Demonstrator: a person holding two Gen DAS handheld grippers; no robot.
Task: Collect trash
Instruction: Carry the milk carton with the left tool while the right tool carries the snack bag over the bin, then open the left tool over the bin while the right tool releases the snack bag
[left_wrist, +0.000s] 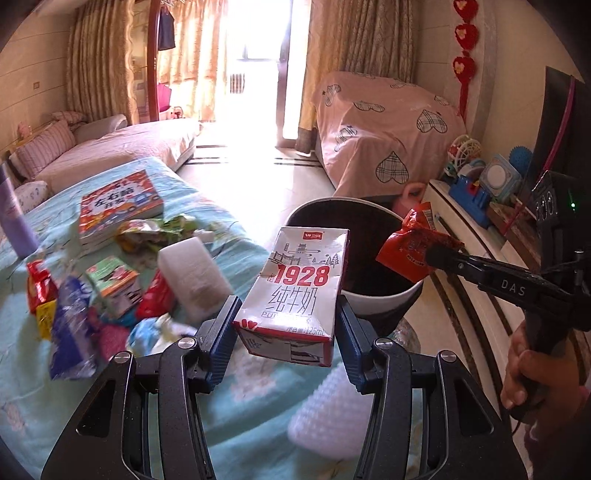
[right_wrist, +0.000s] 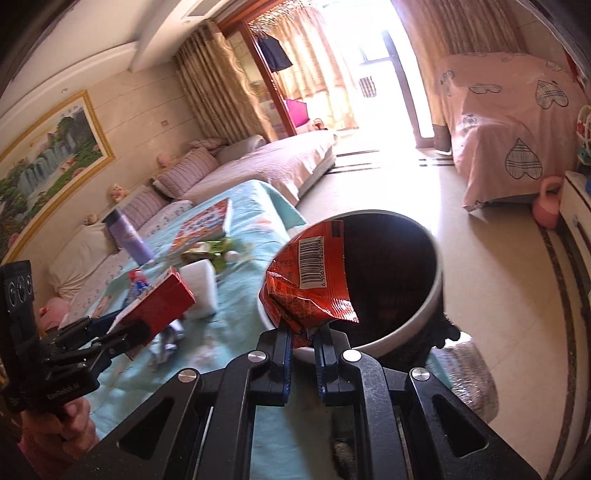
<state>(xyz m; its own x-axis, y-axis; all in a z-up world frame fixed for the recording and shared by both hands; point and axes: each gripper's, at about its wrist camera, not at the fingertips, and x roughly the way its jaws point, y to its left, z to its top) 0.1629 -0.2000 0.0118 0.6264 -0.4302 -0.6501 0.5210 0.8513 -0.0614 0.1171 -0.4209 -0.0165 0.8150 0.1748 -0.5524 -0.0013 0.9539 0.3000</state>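
Red foil is what the right gripper (right_wrist: 303, 334) is pinching: a crumpled snack wrapper (right_wrist: 308, 284) caught by its lower edge between nearly closed jaws, hanging over the near rim of the trash bin (right_wrist: 432, 299). In the right wrist view the bin's dark mouth is opening at about 1 o'clock from the fingertips, just beyond the wrapper, so the right side looks nearer to a drop.

The left gripper (left_wrist: 287, 325) is clamping a small milk carton (left_wrist: 295, 291) across its width, jaws wide and pressing its two sides. The carton's long axis is running from 6 toward 12 o'clock, leaning slightly right. From this tool the bin (left_wrist: 384, 302) is sitting at 1 o'clock, partly behind the carton.

More wrappers (left_wrist: 70, 306) are lying on the light blue cloth (left_wrist: 229, 417) at 9 o'clock, awaiting collection.
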